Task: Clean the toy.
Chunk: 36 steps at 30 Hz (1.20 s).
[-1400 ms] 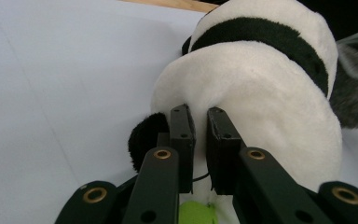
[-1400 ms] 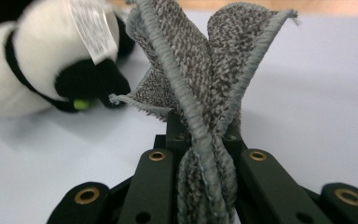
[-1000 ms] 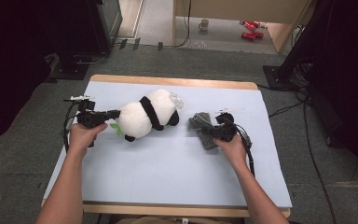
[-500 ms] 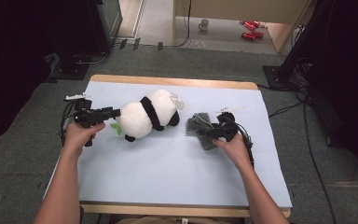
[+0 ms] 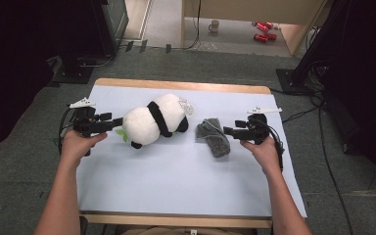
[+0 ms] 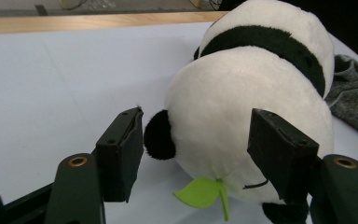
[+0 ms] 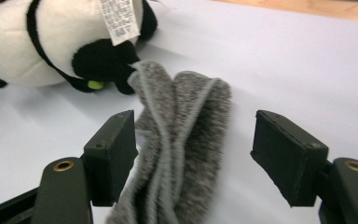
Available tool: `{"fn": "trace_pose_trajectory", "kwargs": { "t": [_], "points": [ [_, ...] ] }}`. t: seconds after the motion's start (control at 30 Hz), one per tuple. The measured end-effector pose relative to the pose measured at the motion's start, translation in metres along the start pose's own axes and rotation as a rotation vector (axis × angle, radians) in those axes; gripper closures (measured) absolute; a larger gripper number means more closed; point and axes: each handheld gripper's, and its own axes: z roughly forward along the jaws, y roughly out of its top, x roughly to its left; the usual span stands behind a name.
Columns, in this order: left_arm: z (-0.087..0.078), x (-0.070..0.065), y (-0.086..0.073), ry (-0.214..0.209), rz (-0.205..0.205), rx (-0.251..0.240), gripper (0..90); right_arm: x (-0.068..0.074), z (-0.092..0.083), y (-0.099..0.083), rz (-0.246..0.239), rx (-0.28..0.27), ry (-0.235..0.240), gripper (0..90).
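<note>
The left hand-held gripper (image 5: 111,121) is at the left side of the desk (image 5: 176,186), and its jaws stand apart. In the left gripper view the panda (image 6: 256,116) lies directly ahead of it: the white rounded end sits between the two jaws, with one black ear (image 6: 159,135) just beside the left jaw and a green leaf (image 6: 203,192) below. I cannot tell if the jaws touch the plush; they look very close but not pressing. The long axis of the panda runs from this gripper away toward the right and a little toward the far edge of the desk, so the gripper looks along the body, not across it. The left hand (image 5: 78,144) holds the tool low and nearly level, the forearm coming straight from the near edge.

To the right of the panda lies the grey cloth (image 5: 213,137) (a folded, fuzzy piece, maybe a sock), near the panda's black leg. Its long axis goes from the panda toward the near right.

The right hand-held gripper (image 5: 227,131) points left at the cloth, jaws also apart. In the right gripper view the cloth (image 7: 182,158) runs up between the jaws, nearer to the left one. The right hand (image 5: 262,149) is just behind, wrist level. By my judgement each hand is nearer to its own thing, and each needs only a short advance and a closing.
</note>
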Motion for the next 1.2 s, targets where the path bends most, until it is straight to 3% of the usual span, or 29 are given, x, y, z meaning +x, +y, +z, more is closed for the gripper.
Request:
{"fn": "trace_pose_trajectory", "kwargs": {
  "t": [0.23,0.37,0.47,0.67,0.8,1.0,1.2],
  "points": [
    [-0.01,0.003,-0.008,0.044,0.049,0.011,36.1,-0.02,-0.021,0.0,0.01,-0.033,-0.055,36.0],
    [-0.012,0.008,-0.022,0.059,0.116,0.008,39.4,-0.035,-0.029,-0.008,-0.02,-0.038,-0.115,39.0],
    [-0.01,0.011,-0.033,0.077,0.149,0.016,39.6,-0.044,-0.028,-0.015,-0.013,-0.032,-0.131,40.8],
    [-0.007,0.017,-0.048,0.1,0.144,0.016,40.5,-0.061,-0.015,-0.026,0.045,0.051,-0.144,48.6],
    [-0.006,0.028,-0.059,0.137,0.121,0.039,39.9,-0.074,-0.008,-0.034,0.064,0.093,-0.182,51.1],
    [0.002,0.034,-0.066,0.136,0.101,0.088,39.3,-0.09,-0.002,-0.046,0.119,0.139,-0.246,52.4],
    [0.013,0.035,-0.07,0.147,0.112,0.144,39.4,-0.093,-0.002,-0.056,0.072,0.053,-0.243,52.8]
  ]
}}
